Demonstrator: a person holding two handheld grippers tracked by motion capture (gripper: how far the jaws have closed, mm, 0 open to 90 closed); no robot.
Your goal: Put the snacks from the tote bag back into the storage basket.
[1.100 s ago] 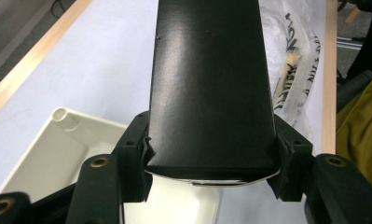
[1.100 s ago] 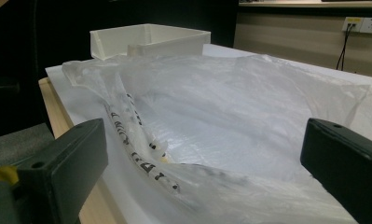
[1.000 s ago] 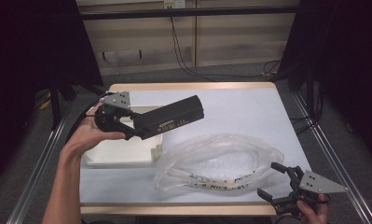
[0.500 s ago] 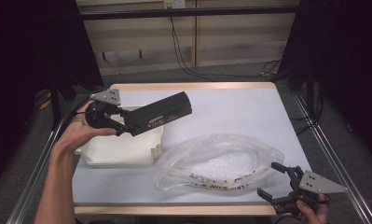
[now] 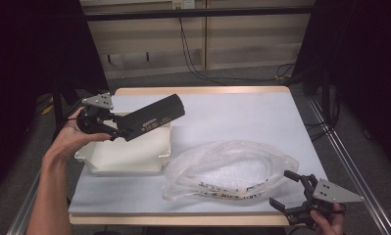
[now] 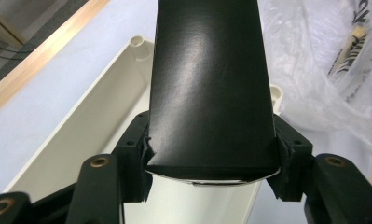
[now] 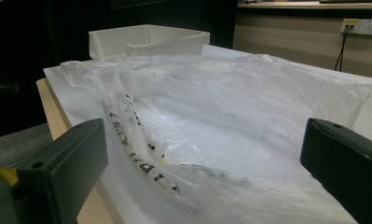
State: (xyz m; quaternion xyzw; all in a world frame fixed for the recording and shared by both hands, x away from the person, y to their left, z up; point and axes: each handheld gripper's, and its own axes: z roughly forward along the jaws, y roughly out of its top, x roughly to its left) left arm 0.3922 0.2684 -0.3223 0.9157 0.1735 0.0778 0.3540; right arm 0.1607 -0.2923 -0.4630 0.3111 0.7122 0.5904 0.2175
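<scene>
1. While my left gripper (image 5: 115, 128) stays up over the tray (image 5: 129, 154), its jaws pinch a long black box (image 5: 151, 116) by one end.
2. In the left gripper view, the box (image 6: 210, 84) fills the gap between my jaws, and both jaws press on its sides.
3. The box is in the air. It tilts up and points to the middle of the table (image 5: 232, 112).
4. The tray is cream and sits on the left side of the table, under the box. In the left gripper view I can see one tray wall (image 6: 88, 121) and two small corner posts.
5. My right gripper (image 5: 291, 195) is at the near right edge of the table, with its jaws spread wide. They hold nothing.
6. In the right gripper view, the jaws stand far apart and the bag (image 7: 230, 116) lies past them. I cannot tell if a jaw touches it.
7. The bag (image 5: 230, 169) is clear plastic, crumpled, with black letters on it. It lies just beside the tray.
8. The box hides much of the tray from my left camera.
9. The letters on the bag are too bent to read.
10. The small print on the box is too tiny to read.
11. My right hand (image 5: 328, 223) is cut off at the bottom of the high view.
</scene>
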